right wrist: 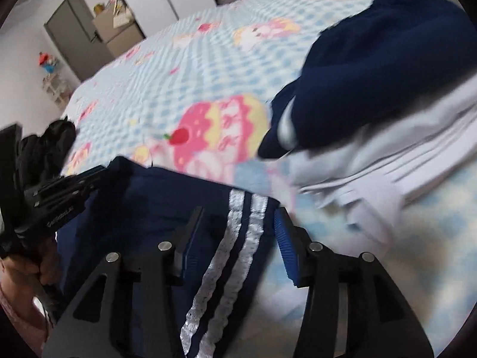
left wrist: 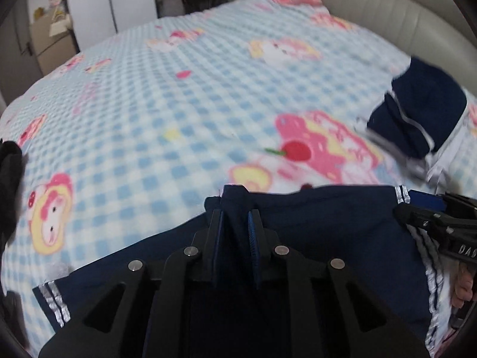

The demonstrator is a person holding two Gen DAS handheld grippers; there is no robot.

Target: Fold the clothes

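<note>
Bed blanket [left wrist: 167,95]: pale blue check with pink cartoon prints, fills most of both views. Padded beige headboard [left wrist: 387,15] at the far end.

Pile of clothes [right wrist: 372,68] on the blanket, off to the right side: dark navy garment with a white stripe lying on top of light grey-white folded fabric. Blurred in both views.

Navy garment [left wrist: 313,223] with twin white lace stripes lies at the near edge of the blanket, directly under both grippers, its far hem spread between them.

Black cloth bundle [right wrist: 56,137] at the left edge of the blanket, apart from the navy piece.

Left gripper [left wrist: 235,226]: jaws drawn close, pinching a raised fold of the navy garment at its far hem.

Right gripper [right wrist: 235,223]: jaws stand apart, straddling the striped edge of the same garment; the pads do not press on the cloth.

Part of a hand [left wrist: 463,289] shows behind the right gripper's handle.
</note>
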